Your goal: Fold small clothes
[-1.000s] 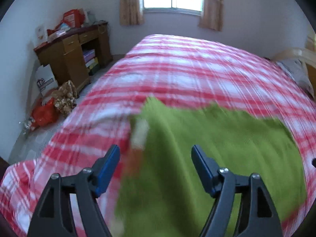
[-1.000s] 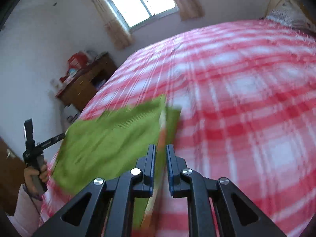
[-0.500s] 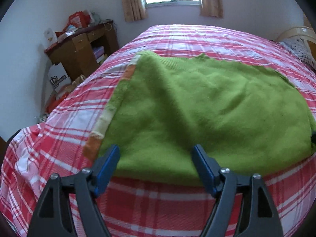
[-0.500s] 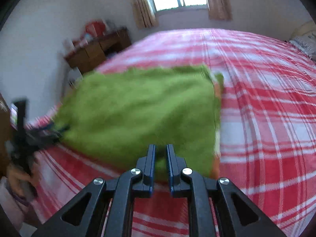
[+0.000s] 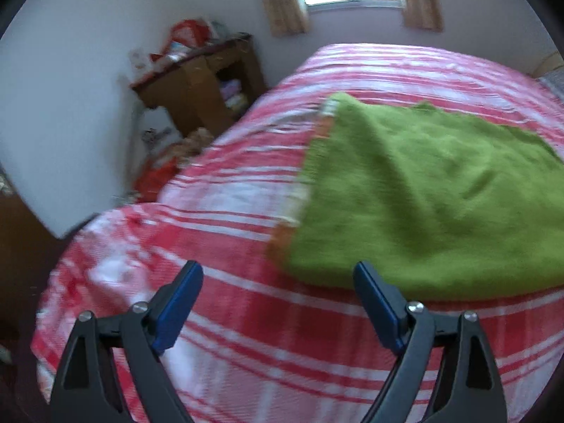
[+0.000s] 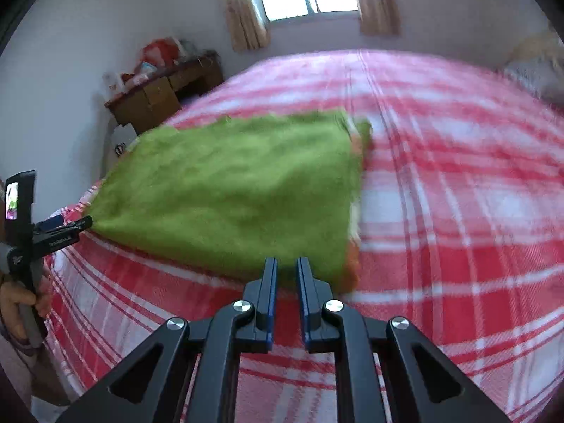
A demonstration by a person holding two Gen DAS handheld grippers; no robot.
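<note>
Left gripper first: at the bottom of its own view its blue-padded jaws are opening wide, with nothing between them but the red-and-white plaid bedspread; the right pad sits just at the near hem of the fuzzy lime-green knitted garment with an orange-and-white edge band, which fills the centre-right of that frame, lying on the bed. From the right wrist view, that same gripper shows at the far left edge, held in a hand, its tip right at the garment's left corner; I cannot tell whether it touches. Moving right, the green cloth spreads across the middle of the frame as one rough rectangle, and I judge it already doubled over once, though blur hides the layers. At bottom centre my right gripper has its jaws nearly together on the near hem, pinching the cloth. Both tools angle downward toward the bed. I'd say a further fold and smoothing remain.
</note>
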